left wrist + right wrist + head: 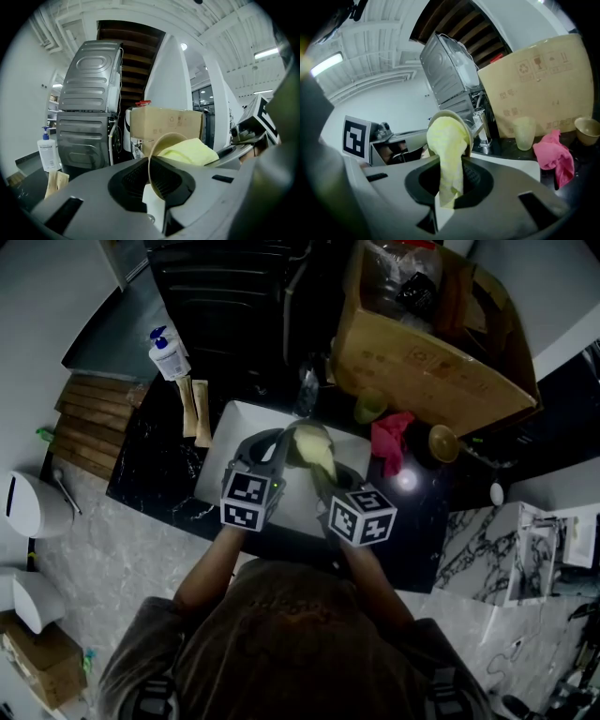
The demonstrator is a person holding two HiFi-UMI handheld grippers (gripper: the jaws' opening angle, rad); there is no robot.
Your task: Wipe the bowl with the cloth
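A black counter (155,470) runs across in front of the person, and a big brown box (422,367) sits at the back of it on the right. A white sink (223,442) is set in the counter, right under the two tools. The left gripper (278,448) reaches in from the left. Its jaws are pinched shut on the thin rim of the bowl (165,139), so the bowl hangs from that one edge. The bowl is tan and tipped on its side above the sink. The room is dim from above, so I cannot tell if it touches the sink. The right gripper (449,197) comes in from the right, very close to the left one. Its jaws are closed tight on the cloth (447,154). The cloth is yellow and soft. Its lower end is held in the jaws and its top end is stuffed into the open mouth of the bowl, filling most of it. A pink rag (392,439) lies in a heap on the counter to the right of the sink. A pale green cup (524,132) stands just beside the rag, in front of the box. A white bottle (169,357) with a blue pump stands well off to the left.
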